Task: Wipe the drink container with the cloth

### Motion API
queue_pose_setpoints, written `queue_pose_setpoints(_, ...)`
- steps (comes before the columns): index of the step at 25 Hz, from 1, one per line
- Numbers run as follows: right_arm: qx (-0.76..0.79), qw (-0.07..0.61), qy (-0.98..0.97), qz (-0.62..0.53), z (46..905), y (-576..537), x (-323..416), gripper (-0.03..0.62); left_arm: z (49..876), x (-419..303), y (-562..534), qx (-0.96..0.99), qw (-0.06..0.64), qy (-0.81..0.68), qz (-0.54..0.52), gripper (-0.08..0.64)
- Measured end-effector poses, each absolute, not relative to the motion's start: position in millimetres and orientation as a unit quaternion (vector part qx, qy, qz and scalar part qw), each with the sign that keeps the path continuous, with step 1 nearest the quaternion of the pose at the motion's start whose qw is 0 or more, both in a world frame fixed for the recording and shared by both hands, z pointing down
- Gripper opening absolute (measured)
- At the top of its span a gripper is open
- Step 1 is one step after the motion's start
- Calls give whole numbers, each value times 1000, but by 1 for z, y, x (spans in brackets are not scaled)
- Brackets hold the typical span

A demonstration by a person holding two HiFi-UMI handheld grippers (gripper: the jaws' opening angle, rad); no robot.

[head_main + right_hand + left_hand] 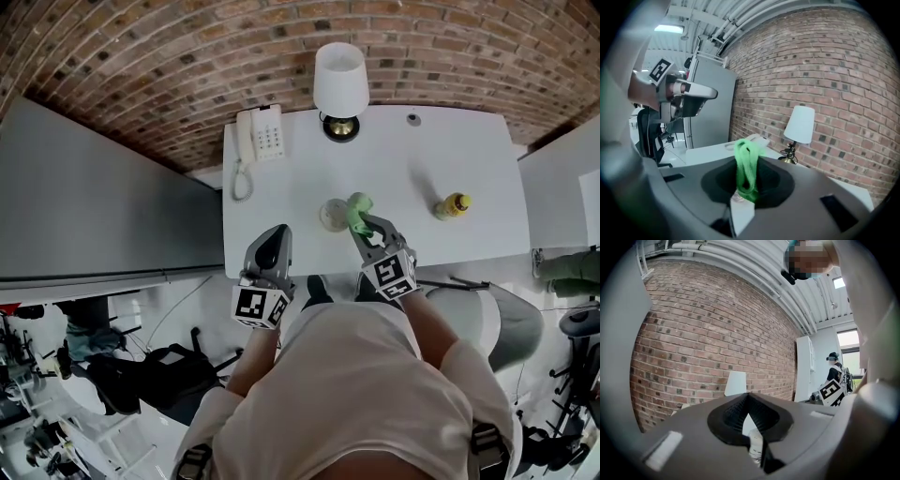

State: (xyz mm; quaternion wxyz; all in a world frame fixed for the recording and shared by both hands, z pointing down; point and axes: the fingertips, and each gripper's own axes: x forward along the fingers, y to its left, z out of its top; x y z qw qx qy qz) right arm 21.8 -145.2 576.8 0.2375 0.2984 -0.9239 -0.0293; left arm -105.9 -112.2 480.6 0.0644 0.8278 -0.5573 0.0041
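While left claw (748,398) clenched tight, right claw (750,161) clamped on stringy green cloth (744,159).

The cloth (357,211) is bright green and bunched into a narrow, crumpled strip. It is pinched between the closed jaws of the right gripper (368,226) and stands up past the jaw tips. In the right gripper view the cloth (746,166) rises as a looped fold from where the jaws meet. The drink container (333,214) is pale and round, seen from above, and stands upright on the white table (281,216). It is just ahead and left of the right gripper's tip. The cloth's free end lies against the container's right edge.
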Motion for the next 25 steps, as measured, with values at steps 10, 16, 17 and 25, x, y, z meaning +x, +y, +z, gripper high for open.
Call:
queue_pose_setpoints(10,297,251,-921,-9,591,-134,18,63,488,-113,-114,834,73,-547,6,9)
queue_pose_setpoints(16,291,261,-920,-2,594,-121,6,63,493,-115,-115,840,77,-536,6,9)
queue_pose_setpoints(17,291,263,-920,0,594,-119,4,64,493,-116,-115,841,77,-535,6,9)
queue_pose_setpoints(25,295,274,-915,24,602,-109,-13,64,499,-123,-115,848,85,-523,4,9)
